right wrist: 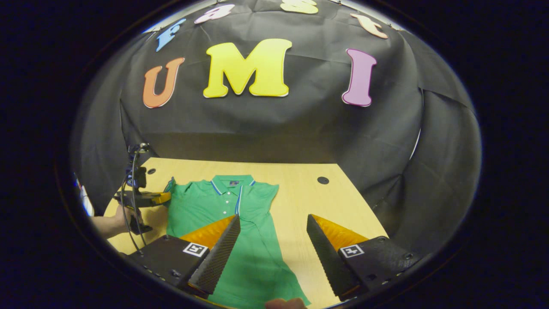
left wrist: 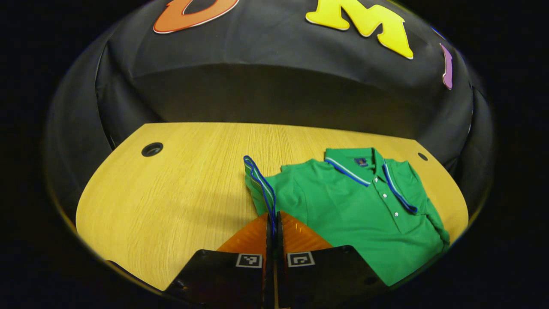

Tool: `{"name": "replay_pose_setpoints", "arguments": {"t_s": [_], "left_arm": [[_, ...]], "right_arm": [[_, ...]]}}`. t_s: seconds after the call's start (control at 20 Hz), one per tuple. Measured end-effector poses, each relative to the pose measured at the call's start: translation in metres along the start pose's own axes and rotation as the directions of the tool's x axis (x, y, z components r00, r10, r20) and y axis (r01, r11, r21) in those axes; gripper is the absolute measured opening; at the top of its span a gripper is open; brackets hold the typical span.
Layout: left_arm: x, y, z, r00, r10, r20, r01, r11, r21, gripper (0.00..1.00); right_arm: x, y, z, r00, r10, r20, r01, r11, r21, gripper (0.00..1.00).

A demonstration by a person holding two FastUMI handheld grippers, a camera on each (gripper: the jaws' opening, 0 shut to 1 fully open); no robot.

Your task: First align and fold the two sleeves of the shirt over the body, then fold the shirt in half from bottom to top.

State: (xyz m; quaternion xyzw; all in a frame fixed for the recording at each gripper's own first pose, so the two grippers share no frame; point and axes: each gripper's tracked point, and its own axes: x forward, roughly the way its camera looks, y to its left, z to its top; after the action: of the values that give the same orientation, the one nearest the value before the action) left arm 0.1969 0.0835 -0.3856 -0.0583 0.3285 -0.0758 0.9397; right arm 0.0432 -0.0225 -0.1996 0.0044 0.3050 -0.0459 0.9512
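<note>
A green polo shirt (left wrist: pixel 356 210) with blue-and-white collar trim lies face up on the wooden table (left wrist: pixel 171 197), collar toward the far wall. In the left gripper view my left gripper (left wrist: pixel 274 215) is shut on the blue-trimmed cuff of one sleeve (left wrist: pixel 257 180), lifted off the table beside the body. The right gripper view shows the shirt (right wrist: pixel 201 206) from its hem end, with the left gripper (right wrist: pixel 165 197) at its left shoulder, held by a hand (right wrist: pixel 111 225). My right gripper (right wrist: pixel 272 223) hovers open above the shirt's right side, holding nothing.
The table has round cable holes (left wrist: pixel 152 149) (left wrist: pixel 422 156) near its back corners. Black cloth walls close in behind and to the sides. Bare wood lies left of the shirt in the left gripper view. A fingertip (right wrist: pixel 285 304) shows at the bottom edge.
</note>
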Motion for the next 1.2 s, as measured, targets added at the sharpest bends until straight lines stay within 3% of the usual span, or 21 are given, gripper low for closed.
{"name": "replay_pose_setpoints", "arguments": {"t_s": [0.25,0.5,0.95,1.0,1.15,1.2], "left_arm": [[-0.015,-0.031,0.037,0.999,-0.017,0.040,0.014,0.998,0.068,0.08],[-0.015,-0.102,0.050,0.996,-0.076,0.035,0.072,0.992,0.104,0.09],[0.024,-0.190,-0.001,0.995,-0.074,-0.061,0.080,0.990,0.114,0.13],[0.029,-0.195,-0.006,0.995,-0.080,-0.064,0.087,0.990,0.111,0.43],[0.003,-0.191,0.004,0.998,-0.057,-0.014,0.058,0.993,0.103,1.00],[-0.005,-0.188,0.010,0.999,-0.049,0.009,0.048,0.994,0.099,1.00]], "right_arm": [[-0.006,-0.006,-0.001,1.000,0.005,0.011,-0.005,1.000,0.030,0.94],[-0.019,-0.030,0.001,0.999,-0.027,0.034,0.025,0.998,0.063,0.95],[-0.041,-0.088,-0.017,0.993,-0.120,0.013,0.118,0.986,0.121,0.95],[-0.041,-0.089,-0.016,0.993,-0.120,0.018,0.117,0.986,0.120,0.96],[-0.040,-0.082,-0.012,0.995,-0.100,0.030,0.096,0.989,0.108,0.95],[-0.039,-0.078,-0.012,0.995,-0.092,0.035,0.088,0.991,0.102,0.96]]}}
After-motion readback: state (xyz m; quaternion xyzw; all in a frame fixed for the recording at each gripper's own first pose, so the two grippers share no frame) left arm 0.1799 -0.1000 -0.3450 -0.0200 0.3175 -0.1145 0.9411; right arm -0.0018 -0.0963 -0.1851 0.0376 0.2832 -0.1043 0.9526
